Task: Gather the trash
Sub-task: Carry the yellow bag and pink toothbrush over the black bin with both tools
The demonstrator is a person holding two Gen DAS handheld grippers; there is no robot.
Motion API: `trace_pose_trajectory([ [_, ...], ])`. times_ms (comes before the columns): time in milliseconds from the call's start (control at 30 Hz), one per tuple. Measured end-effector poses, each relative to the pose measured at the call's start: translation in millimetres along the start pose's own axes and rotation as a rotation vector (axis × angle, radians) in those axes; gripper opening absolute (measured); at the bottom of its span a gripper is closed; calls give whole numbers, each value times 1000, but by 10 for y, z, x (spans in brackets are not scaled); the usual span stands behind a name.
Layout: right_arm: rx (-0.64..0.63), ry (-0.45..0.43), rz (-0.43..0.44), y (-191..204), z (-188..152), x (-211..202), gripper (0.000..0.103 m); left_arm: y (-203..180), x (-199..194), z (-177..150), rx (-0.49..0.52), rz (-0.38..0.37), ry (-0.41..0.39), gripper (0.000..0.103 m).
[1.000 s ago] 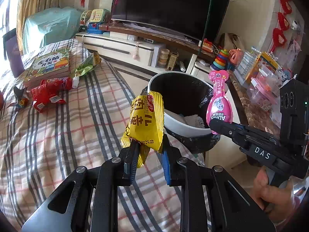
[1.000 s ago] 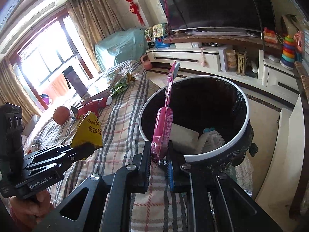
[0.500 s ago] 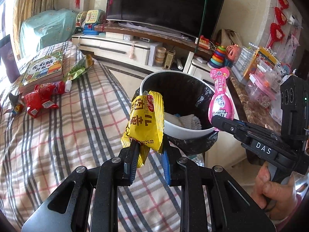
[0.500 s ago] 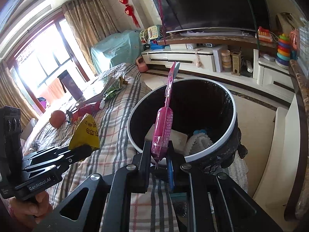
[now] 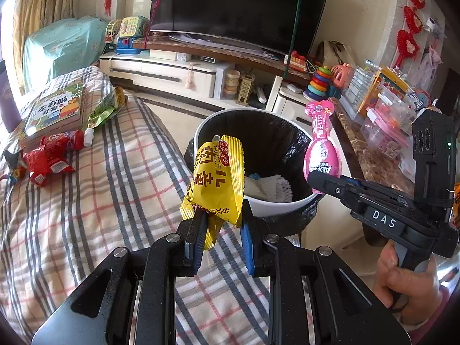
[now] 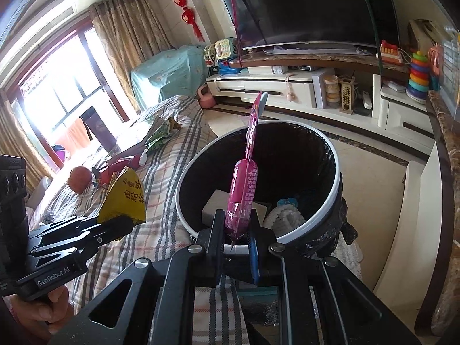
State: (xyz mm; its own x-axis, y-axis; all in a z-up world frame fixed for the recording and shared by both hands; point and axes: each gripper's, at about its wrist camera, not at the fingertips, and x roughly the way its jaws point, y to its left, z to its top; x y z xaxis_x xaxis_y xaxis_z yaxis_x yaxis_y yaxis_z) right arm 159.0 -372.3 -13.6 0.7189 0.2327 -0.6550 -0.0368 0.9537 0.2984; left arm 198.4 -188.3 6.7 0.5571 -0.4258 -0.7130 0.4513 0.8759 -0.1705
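Both hands are loaded, which makes sense for a trash run: two pieces per trip. The left gripper [image 5: 221, 230] has its jaws nearly together, pinching the bottom edge of a crumpled yellow snack wrapper [image 5: 215, 184] so the bag stands upright above the fingers. The right gripper [image 6: 237, 230] is clamped almost fully closed on the lower end of a pink blister pack [image 6: 243, 189], which sticks straight up too. Gripping low like that leaves most of each item free to drop cleanly once the jaws part, I'd guess.

The trash bin [image 6: 336, 189] is white-rimmed with a black liner, sitting just past the edge of the plaid bed cover [image 5: 86, 201]. In the left wrist view the wrapper hangs at about 9 o'clock of the rim, not quite over the opening; the pink pack is at roughly 3 o'clock, right at the rim. From the right wrist view the pack sits at 6 o'clock of the bin mouth.

Inside the bin: a pale block, something white and ribbed, and a bit of blue. Can't tell exactly what they are.

Still on the bed around 10 o'clock: red snack packets [image 5: 49, 158] and a green wrapper [image 5: 102, 110], so more left to collect.
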Motion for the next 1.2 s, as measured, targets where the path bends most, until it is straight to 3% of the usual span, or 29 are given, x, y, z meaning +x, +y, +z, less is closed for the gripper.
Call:
trace_pose_trajectory([
  [1200, -13, 34, -16, -176, 195, 253, 15, -222, 414, 449, 36, -31, 5, 20],
])
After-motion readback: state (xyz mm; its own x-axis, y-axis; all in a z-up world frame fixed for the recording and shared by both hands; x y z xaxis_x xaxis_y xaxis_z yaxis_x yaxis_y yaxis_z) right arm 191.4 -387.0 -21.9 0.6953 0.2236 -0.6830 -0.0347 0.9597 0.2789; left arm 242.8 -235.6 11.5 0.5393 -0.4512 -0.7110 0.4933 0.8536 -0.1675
